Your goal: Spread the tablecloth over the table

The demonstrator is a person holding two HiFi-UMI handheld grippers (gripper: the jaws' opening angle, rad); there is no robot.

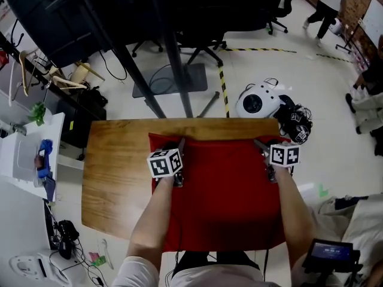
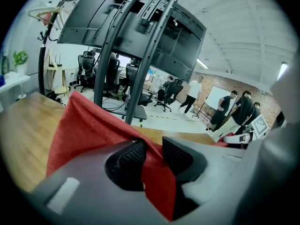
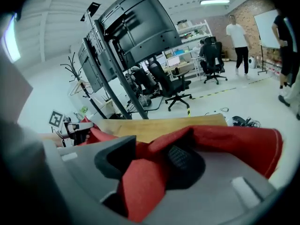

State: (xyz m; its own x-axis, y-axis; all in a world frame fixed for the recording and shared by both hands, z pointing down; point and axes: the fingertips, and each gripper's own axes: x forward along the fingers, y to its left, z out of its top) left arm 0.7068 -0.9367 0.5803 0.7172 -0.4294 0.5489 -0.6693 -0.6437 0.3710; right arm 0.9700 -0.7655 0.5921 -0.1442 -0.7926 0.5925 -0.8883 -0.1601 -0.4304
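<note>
The left gripper (image 2: 153, 149) has its ribbed black jaws narrowly parted, with a fold of the red cloth (image 1: 221, 202) standing loose between them. The right gripper (image 3: 154, 161) gapes wider, and the same soft, finely woven cloth bunches in the gap and drapes over one pad. From both, the cloth runs back toward the person, its far hem just short of the far edge of the table (image 1: 114, 178) and its near end hanging off. Bare glossy wood is left on the left, so a shift along the table's length would likely fall to the left gripper.
</note>
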